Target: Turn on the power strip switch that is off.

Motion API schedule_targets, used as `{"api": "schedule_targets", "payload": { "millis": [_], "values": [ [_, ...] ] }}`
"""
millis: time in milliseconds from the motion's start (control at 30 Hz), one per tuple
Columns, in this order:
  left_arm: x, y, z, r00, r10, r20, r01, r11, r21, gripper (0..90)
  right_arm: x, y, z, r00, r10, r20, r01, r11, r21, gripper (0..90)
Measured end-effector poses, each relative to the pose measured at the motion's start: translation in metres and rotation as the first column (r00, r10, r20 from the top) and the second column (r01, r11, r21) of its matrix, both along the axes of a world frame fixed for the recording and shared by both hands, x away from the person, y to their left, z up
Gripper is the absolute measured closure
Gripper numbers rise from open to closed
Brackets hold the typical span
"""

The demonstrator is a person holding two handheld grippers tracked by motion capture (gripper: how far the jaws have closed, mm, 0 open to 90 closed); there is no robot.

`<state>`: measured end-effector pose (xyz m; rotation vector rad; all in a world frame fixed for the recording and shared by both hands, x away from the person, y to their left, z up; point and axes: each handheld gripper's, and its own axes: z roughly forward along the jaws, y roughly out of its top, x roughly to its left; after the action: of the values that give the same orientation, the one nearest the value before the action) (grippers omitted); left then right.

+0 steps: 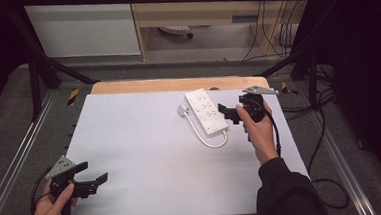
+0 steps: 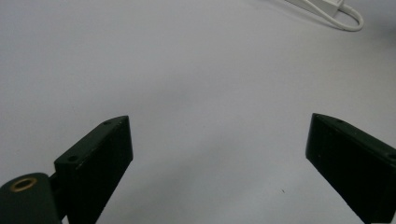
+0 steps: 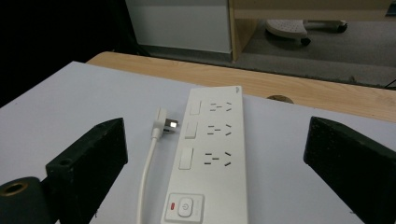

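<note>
Your left gripper [image 1: 85,180] sits at the near-left corner of the white table [image 1: 146,155], jaws spread wide, nothing between them; in the left gripper view it looks out over bare tabletop with just the cable loop [image 2: 348,18] at the far top right. Moving right: the white power strip [image 1: 206,110] lies flat on the far-right part of the table, well apart from the left gripper, long axis running roughly away from you. Its plug [image 1: 182,110] rests just beside the strip's left edge, and the cord [image 1: 208,136] runs along that side and loops round the near end. Your right gripper [image 1: 230,113] is at the strip's right side near its near end, jaws released and wide, gripping nothing; whether a jaw touches the strip, can't tell from the high view. The right gripper view looks straight down the strip [image 3: 212,158], power button [image 3: 185,206] nearest, three switches and three socket groups beyond, plug [image 3: 164,123] to its left. Handling, my judgement: rigid plastic body, light to moderate weight, smooth and somewhat slippery, not fragile. Take it across the short width, mid-body, so it doesn't pivot; stay off the button and switches. The cord is limp with some spring, so it will trail and drag the plug. No containers on the table, nothing held in anything.
</note>
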<state>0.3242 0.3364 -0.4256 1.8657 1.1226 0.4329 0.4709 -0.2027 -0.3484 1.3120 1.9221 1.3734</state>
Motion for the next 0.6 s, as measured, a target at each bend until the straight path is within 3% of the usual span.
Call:
{"api": "schedule_targets", "payload": {
  "millis": [300, 600],
  "values": [
    [0.0, 0.001, 0.0, 1.0, 0.002, -0.002, -0.002, 1.0, -0.002, 7.5, -0.035, -0.018, -0.003, 0.9991, 0.001, 0.043, 0.0, 0.9998, -0.017, 7.5],
    [0.0, 0.001, 0.0, 1.0, 0.004, -0.005, -0.004, 1.0, -0.005, 7.5, -0.066, -0.033, -0.021, 0.9967, -0.018, 0.079, 0.021, 0.9994, -0.028, 8.3]
  ]
}}
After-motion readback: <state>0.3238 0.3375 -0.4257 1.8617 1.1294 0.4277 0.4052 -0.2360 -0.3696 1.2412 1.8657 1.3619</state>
